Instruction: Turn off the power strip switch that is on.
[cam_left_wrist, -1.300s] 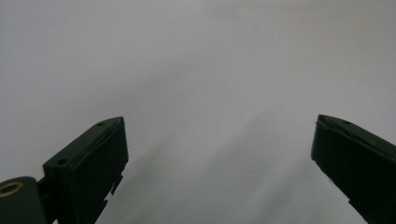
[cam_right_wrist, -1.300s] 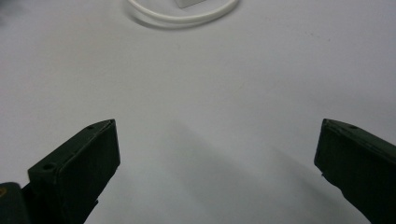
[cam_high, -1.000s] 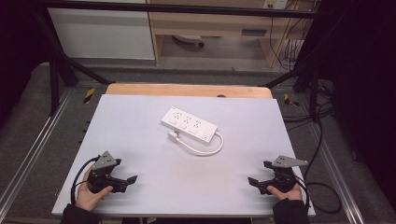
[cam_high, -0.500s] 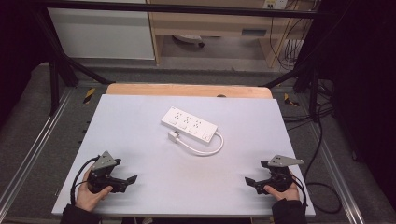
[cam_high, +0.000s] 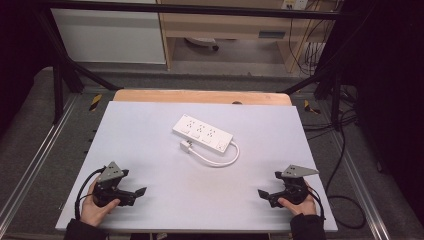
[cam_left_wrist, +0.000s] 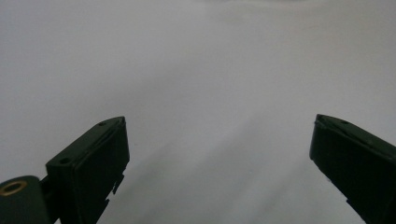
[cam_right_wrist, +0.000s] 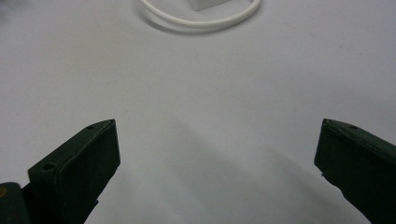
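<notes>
Centrally, white power strip (cam_high: 202, 133) lies flat, cord (cam_high: 220, 159) looped.

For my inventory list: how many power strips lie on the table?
1. The white power strip lies near the middle of the table, slightly toward the far edge, its cord looping toward the person.

Power strip (cam_right_wrist: 208, 4) cut by top edge; cord loop (cam_right_wrist: 201, 21) partly visible.
</notes>
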